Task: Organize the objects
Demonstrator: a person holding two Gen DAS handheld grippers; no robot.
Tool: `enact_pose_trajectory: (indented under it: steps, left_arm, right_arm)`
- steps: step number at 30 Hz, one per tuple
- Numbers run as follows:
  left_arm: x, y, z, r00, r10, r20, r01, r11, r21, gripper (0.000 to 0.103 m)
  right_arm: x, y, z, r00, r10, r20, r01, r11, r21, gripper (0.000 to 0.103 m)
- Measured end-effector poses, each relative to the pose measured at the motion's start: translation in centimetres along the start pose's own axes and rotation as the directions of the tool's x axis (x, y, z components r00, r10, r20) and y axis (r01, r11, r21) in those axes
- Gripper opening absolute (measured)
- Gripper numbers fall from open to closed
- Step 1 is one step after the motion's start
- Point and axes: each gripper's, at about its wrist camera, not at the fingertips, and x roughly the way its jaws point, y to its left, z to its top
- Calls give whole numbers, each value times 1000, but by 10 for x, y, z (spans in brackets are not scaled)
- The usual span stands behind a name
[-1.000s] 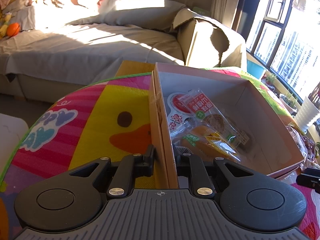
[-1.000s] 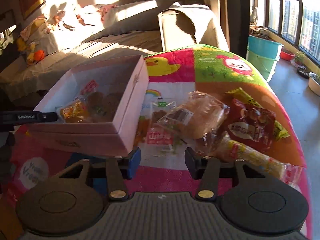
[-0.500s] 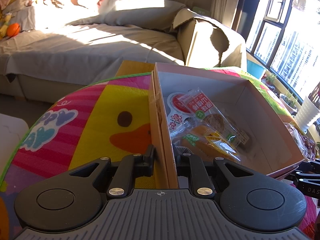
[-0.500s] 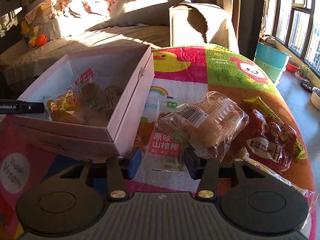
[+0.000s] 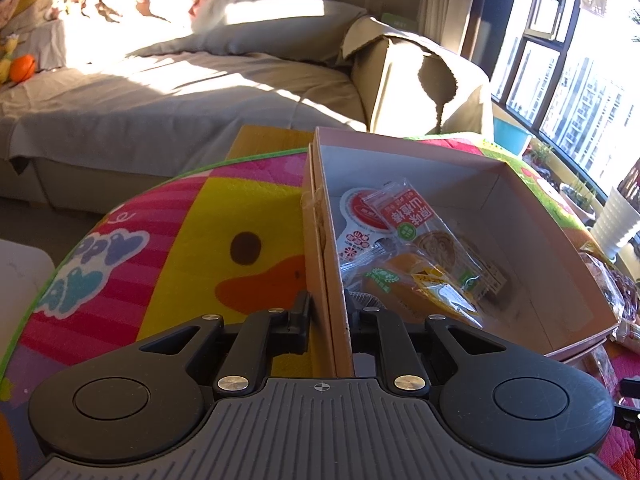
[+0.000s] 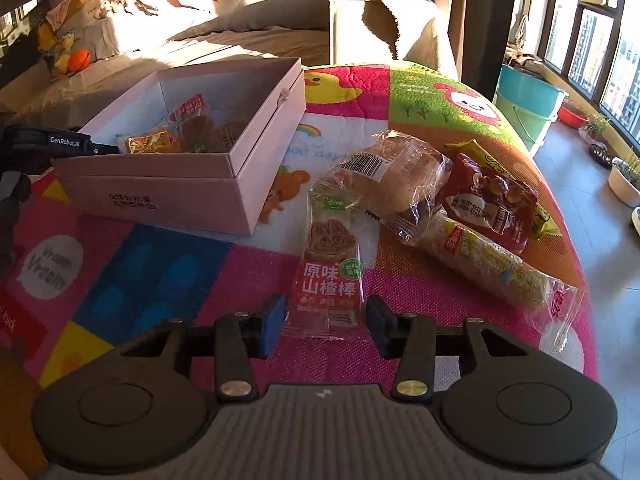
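Note:
A pink open box [image 5: 520, 184] stands on the colourful mat. My left gripper [image 5: 328, 316] is shut on its near side wall, one finger inside and one outside. Snack packets lie in it: a red-labelled one [image 5: 400, 216] and an orange one [image 5: 420, 284]. In the right wrist view the box [image 6: 180, 184] sits at the left, with the left gripper's black finger [image 6: 72, 142] at its far wall. My right gripper [image 6: 326, 320] is open, and the near end of a hawthorn snack packet [image 6: 330, 264] lies flat between its fingertips, untouched by the pads.
Right of the packet lie a wrapped bread [image 6: 396, 172], a red bag [image 6: 488, 200], a long yellow pack [image 6: 488, 260] and a yellow pack [image 6: 472, 148]. The mat's rounded edge drops off at the right toward a teal bucket [image 6: 524, 100]. A sofa [image 5: 180, 92] stands behind.
My right gripper has shifted right from the box's near corner to straddle the hawthorn packet. The left gripper and the box have not moved.

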Motion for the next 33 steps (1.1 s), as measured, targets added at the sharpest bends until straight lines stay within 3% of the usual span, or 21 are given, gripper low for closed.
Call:
enact_pose_trajectory:
  steps: [11, 13, 15, 20, 23, 27, 28, 29, 33]
  left_arm:
    - [0, -1, -1, 1000, -3, -1, 3, 1000, 2, 16]
    - [0, -1, -1, 1000, -3, 0, 3, 1000, 3, 16]
    - [0, -1, -1, 1000, -3, -1, 3, 1000, 3, 16]
    - [0, -1, -1, 1000, -3, 0, 3, 1000, 3, 16]
    - [0, -1, -1, 1000, -3, 0, 3, 1000, 3, 16]
    - [-1, -1, -1, 1000, -6, 0, 6, 1000, 1, 16]
    - [-2, -1, -1, 1000, -7, 0, 7, 1000, 0, 17]
    - [-2, -1, -1, 1000, -8, 0, 8, 1000, -1, 17]
    - [-2, -1, -1, 1000, -10, 0, 10, 1000, -2, 17]
  right_arm:
    - [31, 1, 28, 997, -57, 43, 56, 998, 35, 50]
    - [32, 3, 28, 998, -45, 40, 45, 999, 22, 45]
    - [29, 3, 27, 999, -31, 29, 31, 999, 14, 38]
    - [6, -1, 18, 999, 7, -34, -7, 1000, -7, 35]
    - [-21, -3, 17, 999, 25, -30, -25, 1000, 1, 34]
    - [-65, -3, 33, 996, 53, 67, -53, 999, 11, 30]
    - [-77, 0, 40, 992, 58, 108, -59, 998, 8, 15]
    - [-86, 1, 47, 988, 68, 139, -70, 998, 7, 11]
    - [-116, 15, 73, 960, 105, 259, -90, 993, -71, 10]
